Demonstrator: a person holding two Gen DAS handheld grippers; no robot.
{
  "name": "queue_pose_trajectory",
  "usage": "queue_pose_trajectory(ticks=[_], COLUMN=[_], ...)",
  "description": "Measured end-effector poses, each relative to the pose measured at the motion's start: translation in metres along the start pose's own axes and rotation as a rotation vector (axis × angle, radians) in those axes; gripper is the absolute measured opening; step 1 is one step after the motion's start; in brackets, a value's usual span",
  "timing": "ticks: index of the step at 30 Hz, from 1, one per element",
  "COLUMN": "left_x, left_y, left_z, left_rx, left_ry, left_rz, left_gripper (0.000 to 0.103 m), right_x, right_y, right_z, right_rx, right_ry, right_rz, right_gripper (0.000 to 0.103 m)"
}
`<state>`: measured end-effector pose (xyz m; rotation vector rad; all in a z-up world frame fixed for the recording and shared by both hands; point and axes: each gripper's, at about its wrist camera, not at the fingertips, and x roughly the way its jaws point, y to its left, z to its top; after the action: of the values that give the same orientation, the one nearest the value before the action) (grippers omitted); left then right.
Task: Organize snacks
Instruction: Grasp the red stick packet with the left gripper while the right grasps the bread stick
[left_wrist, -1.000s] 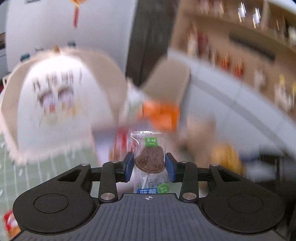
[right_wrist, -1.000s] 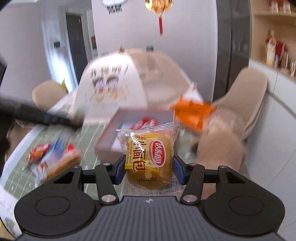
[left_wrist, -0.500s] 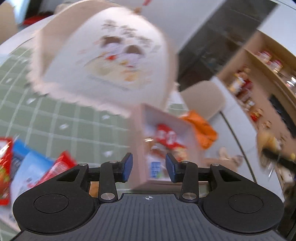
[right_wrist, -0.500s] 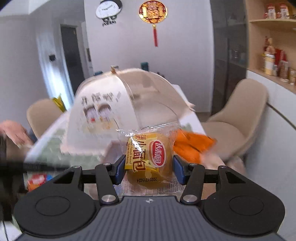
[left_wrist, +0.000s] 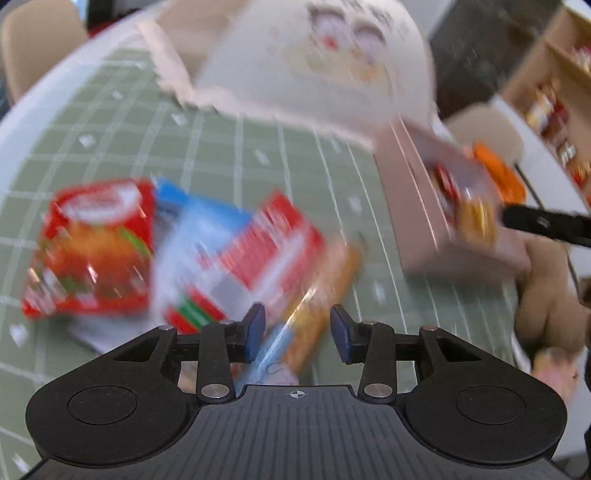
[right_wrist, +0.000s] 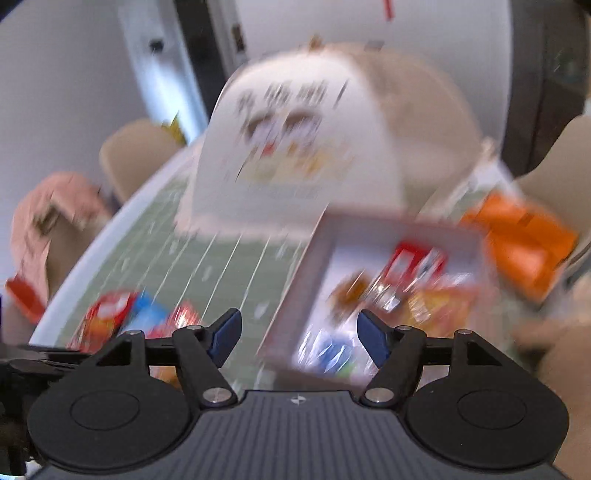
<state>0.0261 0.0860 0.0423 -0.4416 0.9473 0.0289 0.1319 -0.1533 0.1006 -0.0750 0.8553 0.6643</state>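
Right gripper (right_wrist: 299, 338) fingers just spread, empty, above the box (right_wrist: 295, 295) edge; left gripper (left_wrist: 297, 332) fingers apart over snacks (left_wrist: 221, 258).

A home dining room was shown. A bench (left_wrist: 110, 122) covered by a green checked cloth was seen at the centre of both views, with a domed mesh food cover (right_wrist: 306, 140) standing on it. Beige dining chairs (right_wrist: 136, 155) were placed around it. At the upper right of the left view, wooden shelves (left_wrist: 554, 85) stocked with jars were visible.
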Motion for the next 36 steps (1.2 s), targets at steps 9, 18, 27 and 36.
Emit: queue_pose_trajectory(ticks=[9,18,27,36], left_x=[-0.012,-0.015,0.012,0.004], left_y=[-0.024,0.038,0.007,-0.017], left_z=[-0.041,0.004,-0.012,-0.049], left_rx=[0.056,-0.081,0.145,0.189], left_ry=[0.079,-0.193,-0.075,0.031], left_rz=[-0.231,0.103,0.113,-0.001], left_gripper=[0.043,0.043,0.035,0.031], right_x=[0.025,0.022,0.015,-0.006], right_y=[0.021,0.039,0.064,0.026], right_z=[-0.054,-0.088,-0.118,-0.115], right_rx=[0.002,0.011,-0.046,0.011], right_ry=[0.127,0.162,0.178,0.119], right_rz=[0.045,0.089,0.164,0.046], right_gripper=[0.070,0.070,0.045,0.040])
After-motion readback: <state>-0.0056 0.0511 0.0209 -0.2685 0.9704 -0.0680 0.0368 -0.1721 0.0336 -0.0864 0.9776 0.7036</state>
